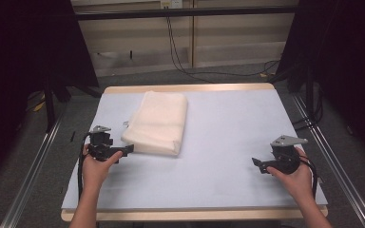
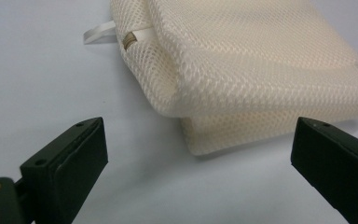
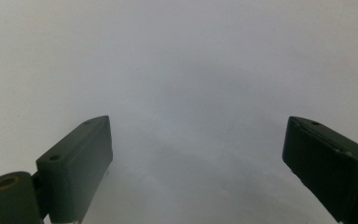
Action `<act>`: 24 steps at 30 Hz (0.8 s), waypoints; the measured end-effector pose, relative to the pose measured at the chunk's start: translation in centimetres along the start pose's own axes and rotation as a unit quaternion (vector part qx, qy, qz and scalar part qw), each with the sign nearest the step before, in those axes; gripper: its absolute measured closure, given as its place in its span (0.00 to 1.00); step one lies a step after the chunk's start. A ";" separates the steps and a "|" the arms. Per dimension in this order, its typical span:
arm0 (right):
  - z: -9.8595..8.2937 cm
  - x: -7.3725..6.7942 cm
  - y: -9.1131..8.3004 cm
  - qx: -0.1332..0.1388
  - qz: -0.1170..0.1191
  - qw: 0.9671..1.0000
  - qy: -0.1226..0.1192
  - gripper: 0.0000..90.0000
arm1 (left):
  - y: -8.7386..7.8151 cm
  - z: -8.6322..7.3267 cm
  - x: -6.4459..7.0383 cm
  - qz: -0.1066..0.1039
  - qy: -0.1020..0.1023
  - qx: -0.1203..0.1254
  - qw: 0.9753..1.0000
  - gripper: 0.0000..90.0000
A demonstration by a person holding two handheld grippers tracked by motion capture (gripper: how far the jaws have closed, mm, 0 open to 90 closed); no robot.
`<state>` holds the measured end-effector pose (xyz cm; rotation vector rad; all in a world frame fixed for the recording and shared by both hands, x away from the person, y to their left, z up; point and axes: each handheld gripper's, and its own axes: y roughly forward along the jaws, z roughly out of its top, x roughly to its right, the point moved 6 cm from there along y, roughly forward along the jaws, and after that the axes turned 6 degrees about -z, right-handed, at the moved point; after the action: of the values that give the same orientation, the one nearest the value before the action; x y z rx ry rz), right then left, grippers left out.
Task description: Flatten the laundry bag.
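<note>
While both tongs gape wide, the mesh bag lies just beyond the left tongs.

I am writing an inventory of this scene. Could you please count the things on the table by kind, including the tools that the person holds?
Folded cream mesh cloth: 1
Hand-held grippers, the left gripper and the right gripper, both with jaws open: 2
Total: 3
</note>
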<state>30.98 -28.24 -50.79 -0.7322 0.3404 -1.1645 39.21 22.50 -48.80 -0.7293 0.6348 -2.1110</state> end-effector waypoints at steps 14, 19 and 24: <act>-0.1 -0.4 0.1 -0.007 -0.003 1.000 -0.013 0.10 | 0.8 1.0 0.5 -0.010 -0.022 0.002 1.000 0.18; -0.1 -0.3 0.1 -0.009 -0.006 1.000 -0.016 0.10 | 0.9 0.9 0.9 -0.007 -0.027 -0.018 0.999 0.42; -0.1 -0.4 0.2 -0.009 -0.006 1.000 -0.019 0.11 | 0.5 1.3 1.0 -0.009 -0.030 -0.011 0.999 0.70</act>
<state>30.90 -27.92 -51.06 -0.7726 0.3150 -1.1580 39.83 21.13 -47.96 -0.8100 0.6210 -2.0932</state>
